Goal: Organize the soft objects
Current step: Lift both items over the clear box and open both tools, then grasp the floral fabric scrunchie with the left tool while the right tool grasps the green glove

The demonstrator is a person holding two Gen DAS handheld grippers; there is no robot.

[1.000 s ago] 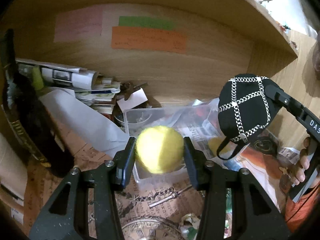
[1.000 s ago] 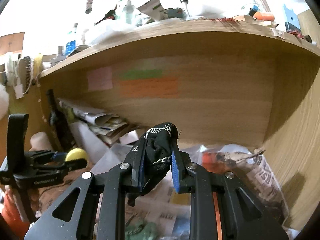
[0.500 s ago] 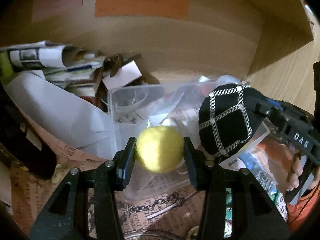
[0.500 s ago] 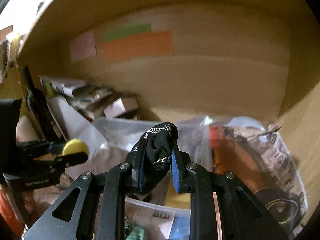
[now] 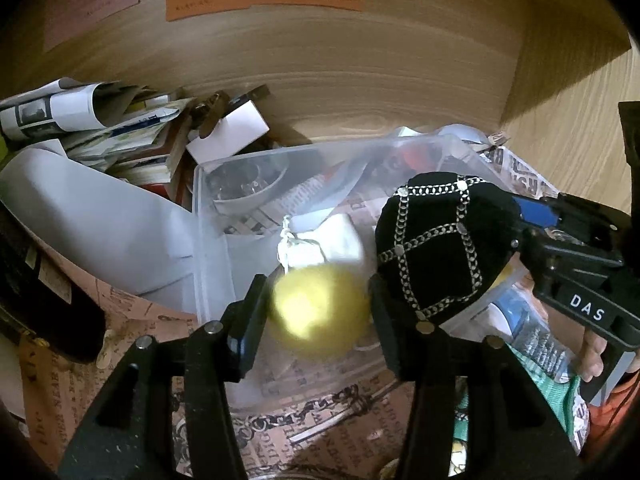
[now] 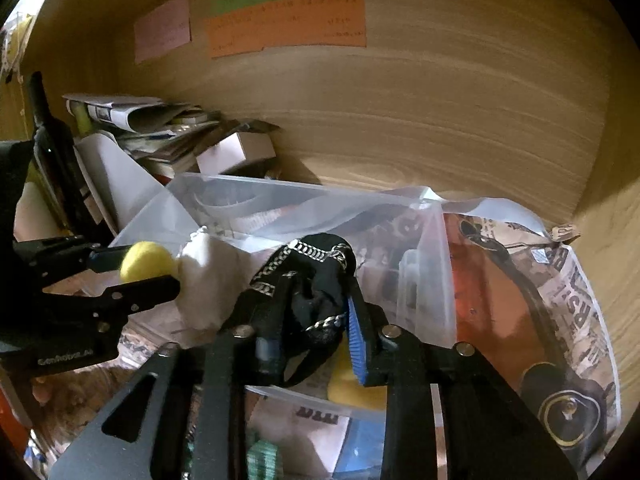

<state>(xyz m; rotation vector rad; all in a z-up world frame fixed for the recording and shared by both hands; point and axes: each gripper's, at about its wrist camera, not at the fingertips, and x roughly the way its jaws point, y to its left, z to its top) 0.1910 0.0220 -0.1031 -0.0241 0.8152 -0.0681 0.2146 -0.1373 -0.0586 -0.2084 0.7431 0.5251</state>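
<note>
Now | left gripper (image 5: 318, 312) pinching yellow foam ball (image 5: 320, 312), ball blurred, over near edge of clear plastic bin (image 5: 208, 240) | right gripper (image 6: 316, 320) clamped on black chain-trimmed fabric pouch (image 6: 316, 296), held above same bin, just right of ball | white drawstring bag (image 5: 320, 236) inside bin | orange note (image 6: 286, 26) on wooden back panel

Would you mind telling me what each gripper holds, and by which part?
The left gripper clamps a yellow ball across its middle. The right gripper pinches a black chain-trimmed pouch by its bunched end.
</note>
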